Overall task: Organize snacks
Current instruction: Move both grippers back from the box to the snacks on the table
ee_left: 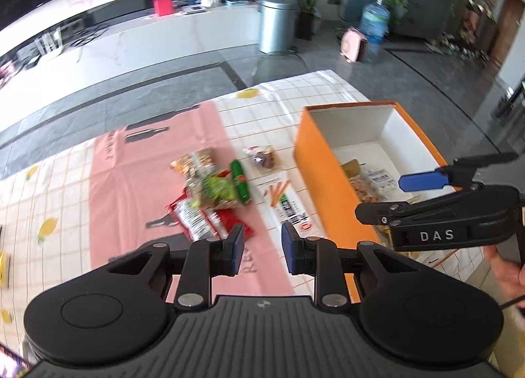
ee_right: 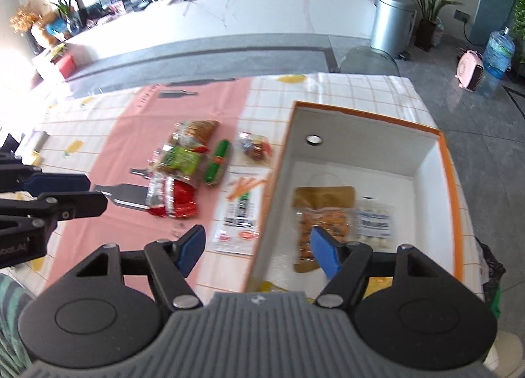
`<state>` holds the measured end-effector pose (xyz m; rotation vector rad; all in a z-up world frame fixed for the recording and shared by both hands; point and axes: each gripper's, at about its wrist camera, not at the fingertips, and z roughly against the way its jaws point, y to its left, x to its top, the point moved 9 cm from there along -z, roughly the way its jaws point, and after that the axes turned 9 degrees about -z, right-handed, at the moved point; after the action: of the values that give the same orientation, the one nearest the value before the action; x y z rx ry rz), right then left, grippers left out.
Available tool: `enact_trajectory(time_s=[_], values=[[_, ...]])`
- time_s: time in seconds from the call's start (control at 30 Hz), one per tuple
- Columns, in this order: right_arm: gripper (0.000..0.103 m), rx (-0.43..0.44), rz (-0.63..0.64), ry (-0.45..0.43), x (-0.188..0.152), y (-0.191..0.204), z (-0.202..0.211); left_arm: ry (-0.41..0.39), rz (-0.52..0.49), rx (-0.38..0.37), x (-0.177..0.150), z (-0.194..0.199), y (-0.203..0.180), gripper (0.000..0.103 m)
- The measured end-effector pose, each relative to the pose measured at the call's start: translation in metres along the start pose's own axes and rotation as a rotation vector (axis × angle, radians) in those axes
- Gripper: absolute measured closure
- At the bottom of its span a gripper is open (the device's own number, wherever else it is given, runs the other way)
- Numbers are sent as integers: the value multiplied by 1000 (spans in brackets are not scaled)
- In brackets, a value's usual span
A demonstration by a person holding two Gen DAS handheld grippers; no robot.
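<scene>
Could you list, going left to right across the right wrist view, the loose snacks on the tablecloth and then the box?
Red crinkly packet → green sausage-shaped snack stick → clear flat packet printed with orange sticks → orange cardboard box with white inside, holding two packets.

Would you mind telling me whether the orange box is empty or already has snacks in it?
Not empty: the orange box is open-topped and holds two packets on its white floor, a brown-topped one and a white-labelled one.

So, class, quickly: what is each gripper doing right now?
Left gripper: open, holding nothing.
Right gripper: open, holding nothing.
</scene>
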<state>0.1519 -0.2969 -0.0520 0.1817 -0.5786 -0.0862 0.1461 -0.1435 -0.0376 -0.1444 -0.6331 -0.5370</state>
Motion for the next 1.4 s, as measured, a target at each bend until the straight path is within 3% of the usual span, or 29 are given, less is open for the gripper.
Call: enact_trajectory(time_s=[0.2,0.5,0.67,0.9,1.03,1.4], values=[[34,72,-41,-45,-25,41,-4,-49,117,63,-34,22,36,72],[35,68,-35,-123,-59,84,-25,-84,250,68,-72,22,69,72],[35,54,6,-138,-67,99,-44,-78,263,68,-78,10,80,72],[35,55,36,-139,-46,107,-73,-66,272,40,-72,-17,95,72],[26,42,49,-139,-27,105,-96,-48,273,37,-68,-39,106,72],[19,39,-78,-84,26,99,-167,42,354,55,-72,-101,146,72]])
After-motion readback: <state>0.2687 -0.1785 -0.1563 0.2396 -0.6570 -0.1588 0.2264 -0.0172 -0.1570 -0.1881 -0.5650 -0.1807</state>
